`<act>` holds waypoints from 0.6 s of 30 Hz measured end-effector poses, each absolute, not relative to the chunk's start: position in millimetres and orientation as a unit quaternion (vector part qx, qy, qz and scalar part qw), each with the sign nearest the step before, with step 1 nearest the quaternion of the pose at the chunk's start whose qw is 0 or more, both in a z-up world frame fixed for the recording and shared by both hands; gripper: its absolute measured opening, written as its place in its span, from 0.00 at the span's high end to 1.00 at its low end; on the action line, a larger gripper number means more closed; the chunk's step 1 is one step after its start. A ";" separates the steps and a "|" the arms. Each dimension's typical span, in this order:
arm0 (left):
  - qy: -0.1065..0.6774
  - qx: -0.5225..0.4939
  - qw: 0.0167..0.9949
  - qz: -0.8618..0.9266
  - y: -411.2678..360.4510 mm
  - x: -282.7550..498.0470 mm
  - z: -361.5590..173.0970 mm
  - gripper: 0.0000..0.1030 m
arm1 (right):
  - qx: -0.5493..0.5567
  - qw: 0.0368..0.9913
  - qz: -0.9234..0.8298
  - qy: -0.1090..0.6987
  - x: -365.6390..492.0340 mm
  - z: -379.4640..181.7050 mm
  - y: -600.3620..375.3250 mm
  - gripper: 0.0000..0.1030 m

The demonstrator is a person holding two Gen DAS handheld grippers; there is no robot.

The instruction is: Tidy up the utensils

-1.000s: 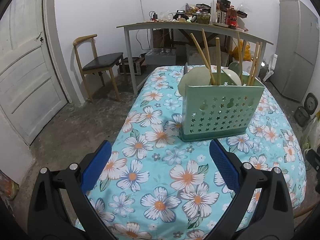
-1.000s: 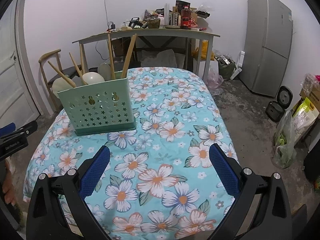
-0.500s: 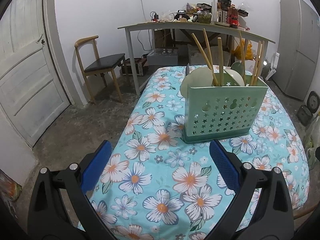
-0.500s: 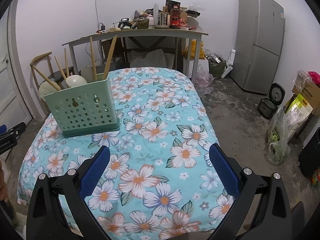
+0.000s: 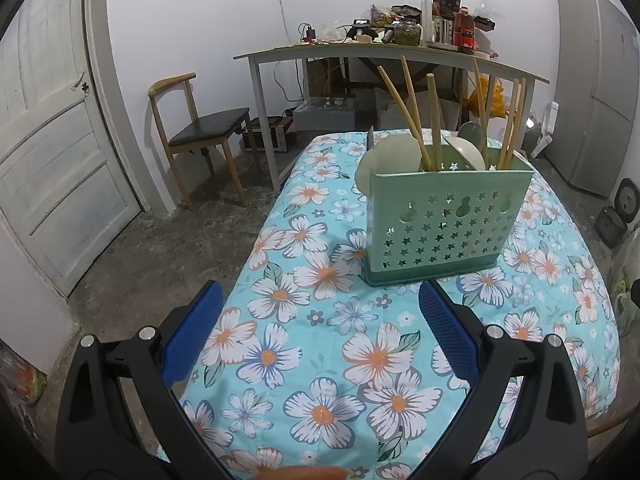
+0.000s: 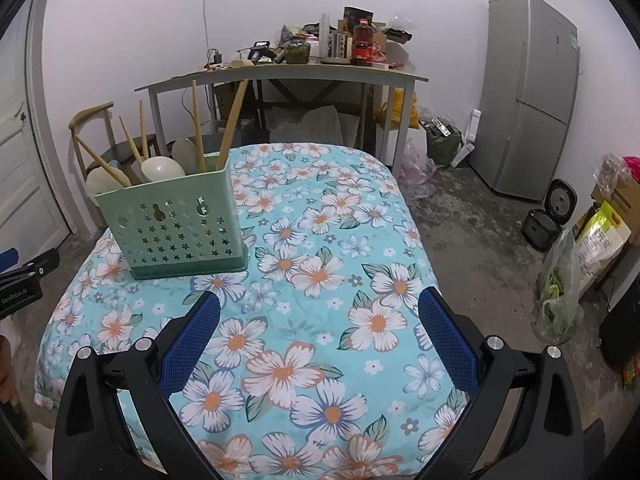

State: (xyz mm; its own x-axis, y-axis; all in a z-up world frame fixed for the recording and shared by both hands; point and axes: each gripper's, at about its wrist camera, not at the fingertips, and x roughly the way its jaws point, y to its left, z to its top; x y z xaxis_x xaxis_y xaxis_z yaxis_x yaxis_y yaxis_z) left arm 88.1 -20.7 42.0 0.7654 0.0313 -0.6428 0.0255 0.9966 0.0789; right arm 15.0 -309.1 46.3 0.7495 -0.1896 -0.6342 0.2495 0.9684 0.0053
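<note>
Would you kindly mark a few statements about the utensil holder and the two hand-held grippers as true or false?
1. The pale green perforated plastic utensil holder stands upright on the floral tablecloth. True.
2. The left hand-held gripper is shut on a wooden chopstick. False: it is open and empty.
3. Wooden-handled utensils stick up out of the holder. True.
4. The right hand-held gripper touches the holder. False: it is open, apart from it.
5. Loose spoons lie on the tablecloth. False: none is visible there.

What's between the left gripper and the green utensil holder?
Nothing but bare flowered tablecloth. In the left wrist view, the open left gripper has a clear stretch up to the utensil holder.
</note>
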 end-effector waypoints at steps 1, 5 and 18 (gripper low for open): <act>0.341 0.041 0.939 0.003 -20.4 87.5 42.5 0.08 | 0.044 0.935 -0.115 0.333 15.8 46.9 -307.9 0.06; 0.340 0.042 0.939 0.007 -17.6 86.5 44.0 0.08 | 0.040 0.937 -0.107 0.331 19.5 48.6 -303.1 0.06; 0.344 0.054 0.937 0.038 3.3 82.9 44.8 0.08 | 0.038 0.939 -0.083 0.332 29.3 45.2 -288.9 0.06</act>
